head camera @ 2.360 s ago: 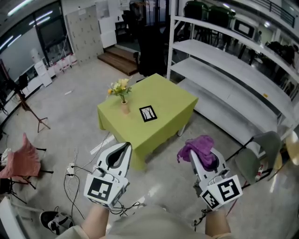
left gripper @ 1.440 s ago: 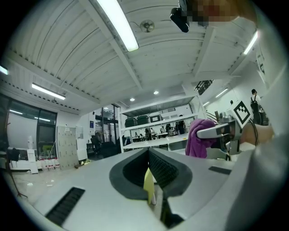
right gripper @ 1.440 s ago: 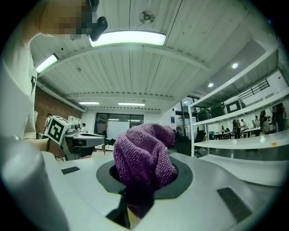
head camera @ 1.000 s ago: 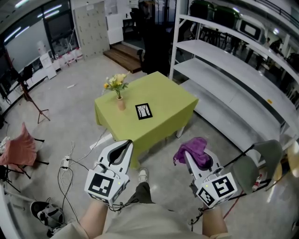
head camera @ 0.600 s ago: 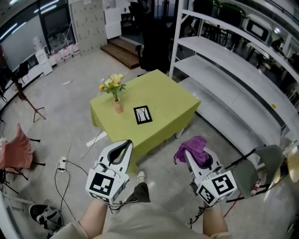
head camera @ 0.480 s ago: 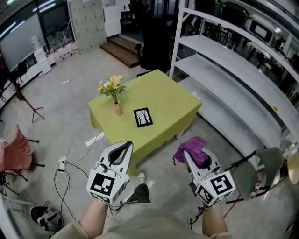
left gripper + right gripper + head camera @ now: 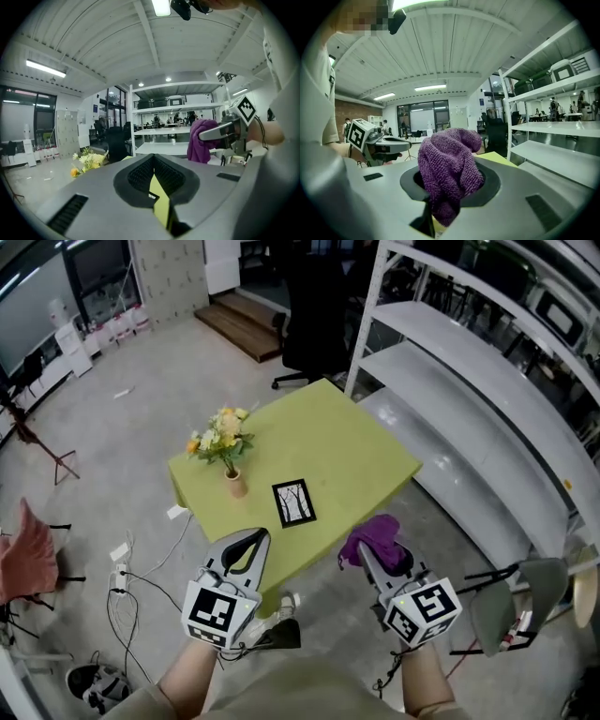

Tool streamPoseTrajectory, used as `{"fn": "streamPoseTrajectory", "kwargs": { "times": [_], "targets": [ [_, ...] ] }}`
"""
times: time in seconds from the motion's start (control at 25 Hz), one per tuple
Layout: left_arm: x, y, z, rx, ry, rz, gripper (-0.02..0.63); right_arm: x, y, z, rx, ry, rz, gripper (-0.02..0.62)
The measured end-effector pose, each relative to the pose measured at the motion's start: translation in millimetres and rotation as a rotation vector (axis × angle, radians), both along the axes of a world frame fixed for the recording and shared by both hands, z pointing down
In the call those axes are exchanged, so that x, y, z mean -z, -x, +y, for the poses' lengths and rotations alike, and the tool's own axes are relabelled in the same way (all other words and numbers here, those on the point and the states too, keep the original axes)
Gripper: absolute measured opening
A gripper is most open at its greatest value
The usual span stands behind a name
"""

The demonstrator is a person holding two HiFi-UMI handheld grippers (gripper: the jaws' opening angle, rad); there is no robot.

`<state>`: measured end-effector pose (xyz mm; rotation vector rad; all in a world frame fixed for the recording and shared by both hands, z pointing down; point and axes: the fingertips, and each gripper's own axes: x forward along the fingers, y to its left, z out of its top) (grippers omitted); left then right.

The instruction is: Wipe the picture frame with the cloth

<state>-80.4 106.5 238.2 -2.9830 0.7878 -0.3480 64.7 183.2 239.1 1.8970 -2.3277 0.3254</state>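
Note:
A black picture frame [image 7: 295, 502] lies flat near the front of a green-clothed table [image 7: 347, 442]. My right gripper [image 7: 364, 549] is shut on a purple cloth [image 7: 372, 538] [image 7: 447, 176], held in the air just off the table's near right corner. My left gripper [image 7: 251, 540] is shut with nothing in it, hanging in front of the table's near edge. In the left gripper view the right gripper with the purple cloth [image 7: 202, 139] shows at the right. Both grippers are short of the frame.
A small vase of yellow flowers [image 7: 223, 448] stands on the table left of the frame. White shelving [image 7: 487, 399] runs along the right, a grey chair [image 7: 525, 587] sits at lower right, cables [image 7: 141, 587] lie on the floor at left, and a black office chair [image 7: 314, 315] stands behind the table.
The person has walked closer to the table, which now sits larger and lower in view. Both grippers keep their pose, the right still holding the cloth.

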Motion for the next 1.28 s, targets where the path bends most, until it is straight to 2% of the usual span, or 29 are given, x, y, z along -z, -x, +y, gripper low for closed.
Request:
{"fn": "streamPoseTrajectory", "kwargs": {
  "times": [0.4, 0.64, 0.88, 1.28],
  "targets": [
    [-52.5, -20.1, -106.2, 0.009, 0.092, -0.053, 0.008, -53.6, -26.0, -134.2, -0.005, 0.100, -0.099, 0.106],
    [-94.1, -35.3, -137.7, 0.022, 0.165, -0.089, 0.008, -83.1, -30.6, -188.9, 0.031, 0.156, -0.086, 0.107],
    [-144.4, -49.8, -153.3, 0.061, 0.245, -0.153, 0.008, -120.6, -27.9, -230.7, 0.158, 0.233, -0.033, 0.107],
    [-216.9, -66.3, -175.6, 0.221, 0.380, -0.209, 0.008, -179.5, -13.2, -286.5, 0.453, 0.338, 0.020, 0.107]
  ]
}}
